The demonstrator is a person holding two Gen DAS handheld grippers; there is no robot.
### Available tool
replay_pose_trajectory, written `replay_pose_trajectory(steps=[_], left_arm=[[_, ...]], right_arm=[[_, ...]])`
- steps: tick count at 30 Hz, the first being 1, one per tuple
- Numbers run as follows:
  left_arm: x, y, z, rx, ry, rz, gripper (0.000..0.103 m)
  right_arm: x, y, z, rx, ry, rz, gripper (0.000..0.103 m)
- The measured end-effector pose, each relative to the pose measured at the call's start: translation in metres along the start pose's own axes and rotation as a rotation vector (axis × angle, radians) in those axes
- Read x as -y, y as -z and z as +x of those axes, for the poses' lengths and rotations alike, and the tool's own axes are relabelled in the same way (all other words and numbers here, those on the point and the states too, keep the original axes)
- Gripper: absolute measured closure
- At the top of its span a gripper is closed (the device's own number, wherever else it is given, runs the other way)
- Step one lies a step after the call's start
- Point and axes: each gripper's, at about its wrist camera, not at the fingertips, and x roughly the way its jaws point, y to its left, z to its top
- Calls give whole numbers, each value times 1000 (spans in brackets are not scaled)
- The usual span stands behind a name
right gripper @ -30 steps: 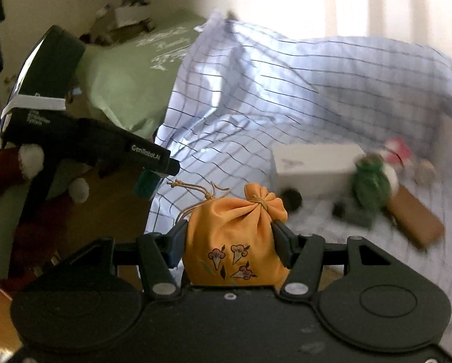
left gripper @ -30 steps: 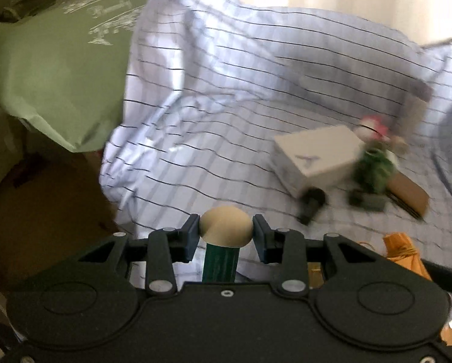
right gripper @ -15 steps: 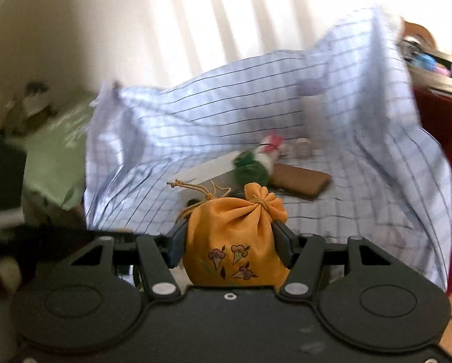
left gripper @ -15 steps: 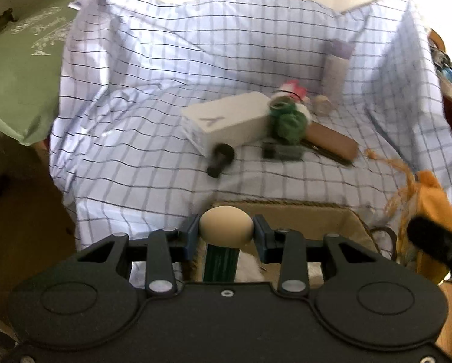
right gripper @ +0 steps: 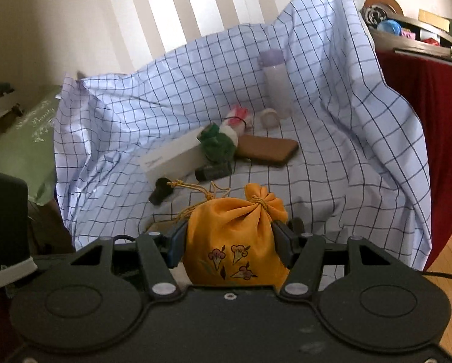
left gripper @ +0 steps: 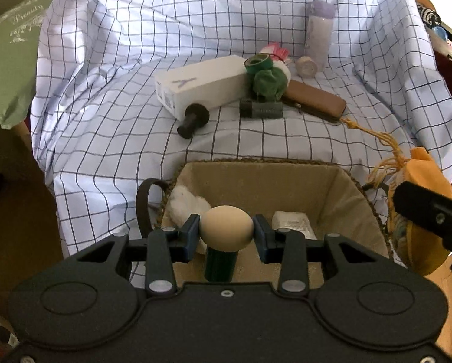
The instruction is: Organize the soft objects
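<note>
Both your grippers have swung over to the basket [left gripper: 359, 187] at the checked sheet's [left gripper: 111, 139] near edge, left gripper [left gripper: 227, 232] clamping the cream-headed toy [left gripper: 227, 232], right gripper [right gripper: 229, 240] squeezing the orange pouch [right gripper: 230, 242], so they look ready to drop in.

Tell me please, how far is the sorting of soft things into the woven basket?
Partly done. A white fluffy item and a white packet lie in the lined woven basket. The left gripper holds a beige egg-shaped ball on a green stem above it; the right gripper holds an orange drawstring pouch. The green plush toy remains on the checked cloth.
</note>
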Motion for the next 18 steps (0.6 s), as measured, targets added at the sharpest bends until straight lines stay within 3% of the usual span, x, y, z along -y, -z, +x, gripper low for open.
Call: replay_pose_trajectory(steps=[3, 5, 6, 18], left_arm=[[-2, 1, 0, 2, -10, -10, 60], [-2, 2, -2, 12, -19, -14, 44], [-2, 3, -3, 20, -26, -13, 42], [-7, 10, -5, 25, -57, -25, 38]], right_arm=[[-1, 2, 2, -11, 5, -4, 44], [-2, 2, 3, -19, 6, -9, 44], [-3, 2, 4, -24, 7, -10, 44], [-7, 2, 14, -62, 21, -27, 42]])
